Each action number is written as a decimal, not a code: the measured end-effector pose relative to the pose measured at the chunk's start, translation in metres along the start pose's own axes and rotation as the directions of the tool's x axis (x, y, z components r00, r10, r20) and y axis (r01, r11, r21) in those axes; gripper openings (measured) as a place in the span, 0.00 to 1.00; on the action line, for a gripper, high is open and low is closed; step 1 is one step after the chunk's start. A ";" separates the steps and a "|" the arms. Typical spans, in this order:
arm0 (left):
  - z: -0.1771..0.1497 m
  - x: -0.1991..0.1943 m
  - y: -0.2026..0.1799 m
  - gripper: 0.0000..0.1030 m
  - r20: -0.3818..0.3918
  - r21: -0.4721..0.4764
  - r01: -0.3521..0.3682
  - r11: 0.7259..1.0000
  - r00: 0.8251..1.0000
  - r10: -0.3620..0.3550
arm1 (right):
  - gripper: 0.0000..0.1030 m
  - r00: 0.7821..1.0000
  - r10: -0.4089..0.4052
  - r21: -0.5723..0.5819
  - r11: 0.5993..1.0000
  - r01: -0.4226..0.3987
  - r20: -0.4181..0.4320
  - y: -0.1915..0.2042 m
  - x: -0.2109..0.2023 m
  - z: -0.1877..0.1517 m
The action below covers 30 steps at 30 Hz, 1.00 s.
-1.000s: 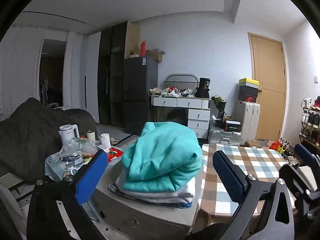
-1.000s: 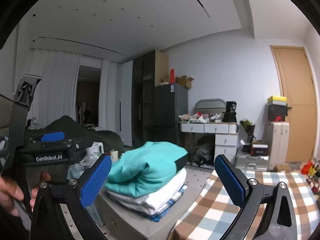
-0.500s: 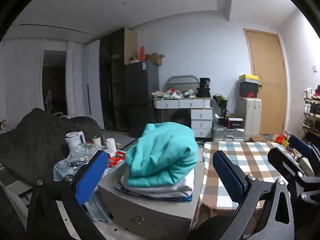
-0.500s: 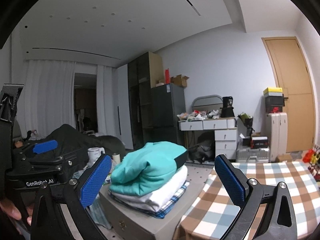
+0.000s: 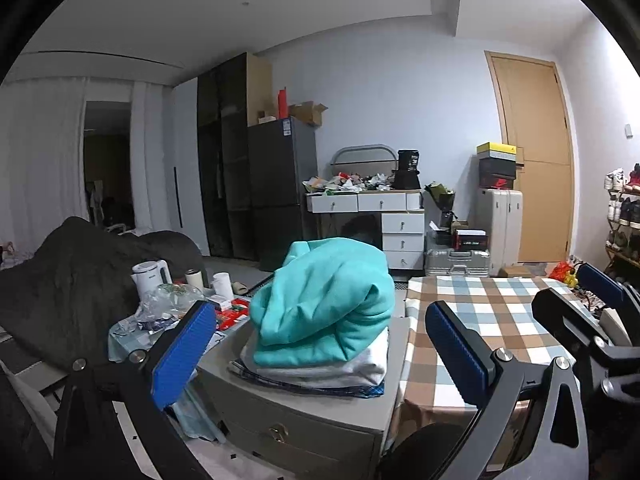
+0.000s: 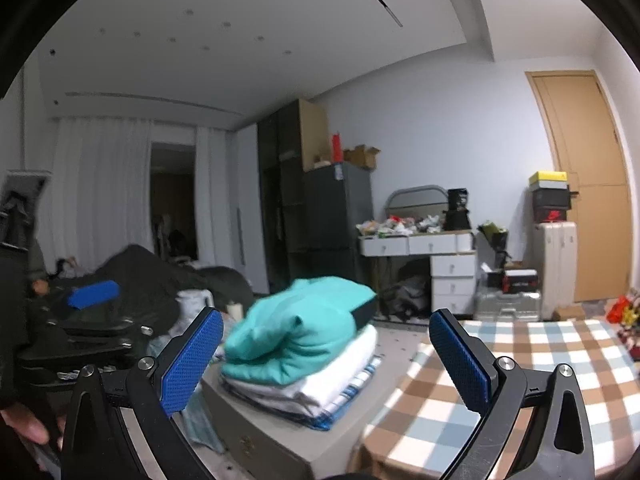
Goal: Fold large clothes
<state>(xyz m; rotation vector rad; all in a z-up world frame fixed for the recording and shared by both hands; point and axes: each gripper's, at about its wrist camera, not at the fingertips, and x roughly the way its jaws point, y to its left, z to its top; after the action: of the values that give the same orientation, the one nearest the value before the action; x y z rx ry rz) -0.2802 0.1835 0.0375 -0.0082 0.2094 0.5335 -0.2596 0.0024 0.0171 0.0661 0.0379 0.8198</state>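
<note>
Both wrist views look level across a cluttered room toward a stack of folded clothes. The left gripper (image 5: 320,348) is held with its jaws spread wide and nothing between them; the right gripper (image 6: 326,354) likewise has its jaws wide apart and empty, and its frame also appears at the right edge of the left view. In the foreground, a teal sweatshirt (image 5: 326,304) lies folded into a thick bundle on top of a white garment (image 5: 340,368), which in turn rests on a blue plaid garment (image 5: 352,390); the three form one stack on a grey drawer cabinet (image 5: 296,428). Just beside the cabinet stands the worktop (image 5: 492,312), covered with a brown, blue and white checked cloth, and the part of it that shows carries no garment. Neither gripper touches the stack; both hover short of it, and the stack appears between the pads only because it lies beyond them. Judged from this arrangement, the folding of these three pieces is complete and they have been set aside on the cabinet. Whether more clothes await folding cannot be told: a dark heap of fabric (image 5: 68,280) lies at the left, behind a small table crowded with a white kettle (image 5: 150,278) and cups, but its nature is unclear. A hand (image 6: 28,426) shows at the lower left of the right view.
</note>
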 end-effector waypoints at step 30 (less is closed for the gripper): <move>0.000 0.000 -0.002 0.99 0.005 0.000 0.038 0.999 0.999 -0.038 | 1.00 1.000 0.013 0.057 0.998 -0.013 -0.003 0.002 -0.010 -0.001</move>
<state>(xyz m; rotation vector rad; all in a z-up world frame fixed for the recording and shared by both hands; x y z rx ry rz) -0.2791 0.1812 0.0370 -0.0106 0.2041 0.4960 -0.2679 -0.0032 0.0167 0.1183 0.0641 0.8319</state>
